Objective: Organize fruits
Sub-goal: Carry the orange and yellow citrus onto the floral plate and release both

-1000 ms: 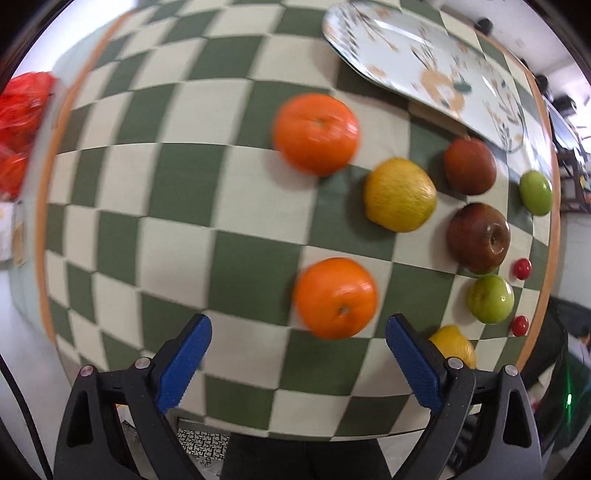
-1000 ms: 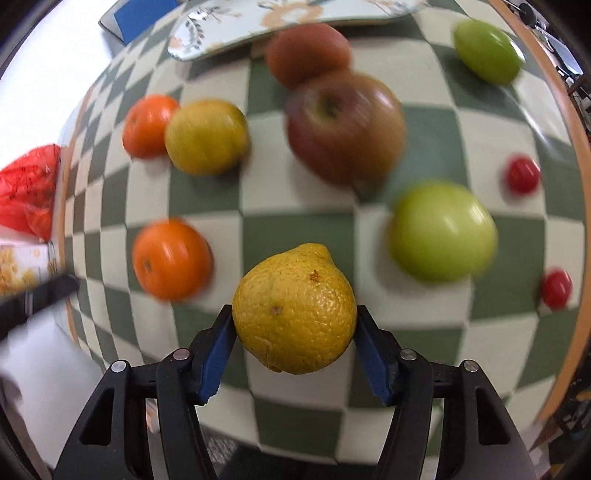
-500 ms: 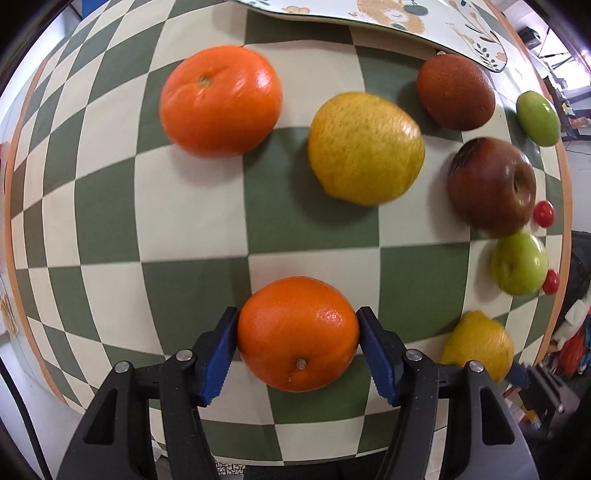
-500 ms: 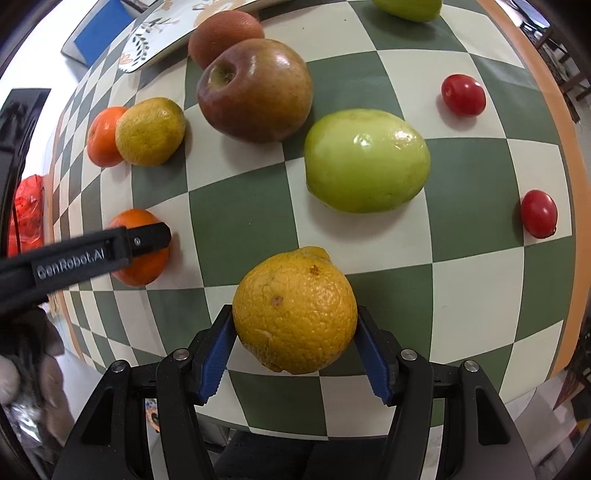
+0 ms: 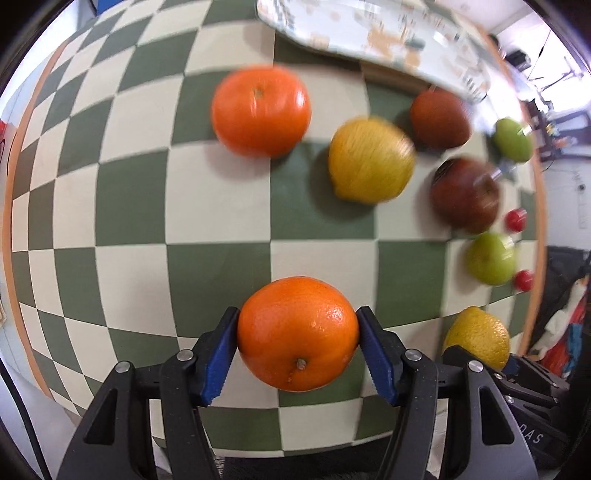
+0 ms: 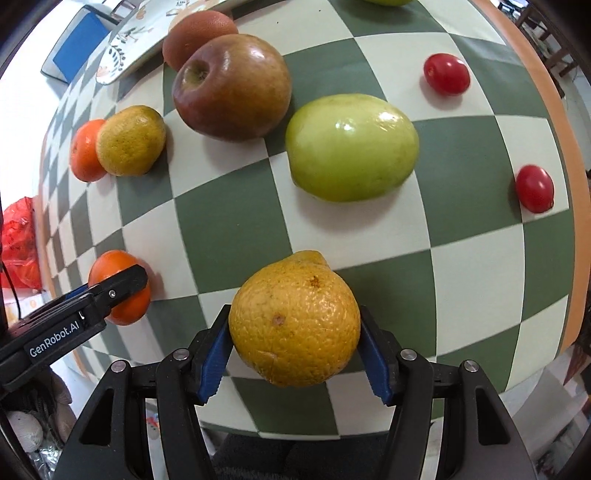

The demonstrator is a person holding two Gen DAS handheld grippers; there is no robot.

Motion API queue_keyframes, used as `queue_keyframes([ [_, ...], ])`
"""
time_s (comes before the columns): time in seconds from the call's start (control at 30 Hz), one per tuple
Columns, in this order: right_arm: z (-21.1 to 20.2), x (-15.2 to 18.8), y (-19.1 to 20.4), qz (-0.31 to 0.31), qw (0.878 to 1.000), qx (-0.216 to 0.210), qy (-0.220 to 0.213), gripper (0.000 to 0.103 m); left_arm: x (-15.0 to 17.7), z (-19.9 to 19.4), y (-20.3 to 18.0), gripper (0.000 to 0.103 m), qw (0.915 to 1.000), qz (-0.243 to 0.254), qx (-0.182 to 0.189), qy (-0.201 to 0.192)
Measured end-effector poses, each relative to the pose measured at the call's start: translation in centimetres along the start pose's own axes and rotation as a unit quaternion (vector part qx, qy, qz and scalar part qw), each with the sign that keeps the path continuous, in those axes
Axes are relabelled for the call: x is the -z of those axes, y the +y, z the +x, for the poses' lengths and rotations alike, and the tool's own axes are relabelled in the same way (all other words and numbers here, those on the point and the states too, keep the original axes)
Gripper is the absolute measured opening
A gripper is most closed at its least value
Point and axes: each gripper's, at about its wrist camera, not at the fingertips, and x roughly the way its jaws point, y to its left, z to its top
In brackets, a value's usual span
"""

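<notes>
My left gripper (image 5: 297, 345) is shut on an orange (image 5: 297, 334) near the table's front edge; it also shows in the right wrist view (image 6: 120, 288). My right gripper (image 6: 294, 334) is shut on a yellow citrus (image 6: 294, 319), which also shows in the left wrist view (image 5: 478, 341). On the checked table lie a second orange (image 5: 261, 110), a second yellow citrus (image 5: 370, 160), a dark red apple (image 6: 232, 86), a brown fruit (image 6: 199, 31), a green apple (image 6: 351, 147) and two cherry tomatoes (image 6: 446, 74) (image 6: 534, 188).
A patterned plate (image 5: 369, 35) stands at the back of the table. Another green fruit (image 5: 513, 138) lies at the far right. The table's orange rim (image 6: 569, 184) runs close on the right. A red bag (image 6: 18, 247) sits off the table's left side.
My left gripper has closed on the near orange and drawn it back a little from the other fruit. My right gripper keeps the yellow citrus and has come closer to the table.
</notes>
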Motion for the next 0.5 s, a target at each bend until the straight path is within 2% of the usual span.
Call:
queue_keyframes([
  [0.13,-3.8,-0.6,0.1,-0.008,0.999,-0.047,-0.011,0.065,-2.2,-3.5,-0.3,0.061,0.9989,-0.020,0.031,-0.028],
  [0.23,-7.6,-2.7,0.8,-0.022,0.996,-0.074,-0.035,0.065,-6.7,-7.2,-0.8,0.061,0.9969,-0.034,0.054,-0.046],
  [0.27,-8.9,-4.1,1.3,-0.027,0.995,-0.081,-0.045,0.065,-8.7,-9.2,-0.7,0.061,0.9964,-0.037,0.057,-0.050],
  [0.37,-11.8,-9.9,3.1,-0.047,0.992,-0.096,-0.066,0.065,-14.9,-11.4,-0.6,0.061,0.9952,-0.049,0.064,-0.056],
  [0.5,-13.2,-18.2,5.1,-0.067,0.991,-0.087,-0.081,0.065,-22.2,-9.9,-0.2,0.061,0.9947,-0.070,0.061,-0.044],
])
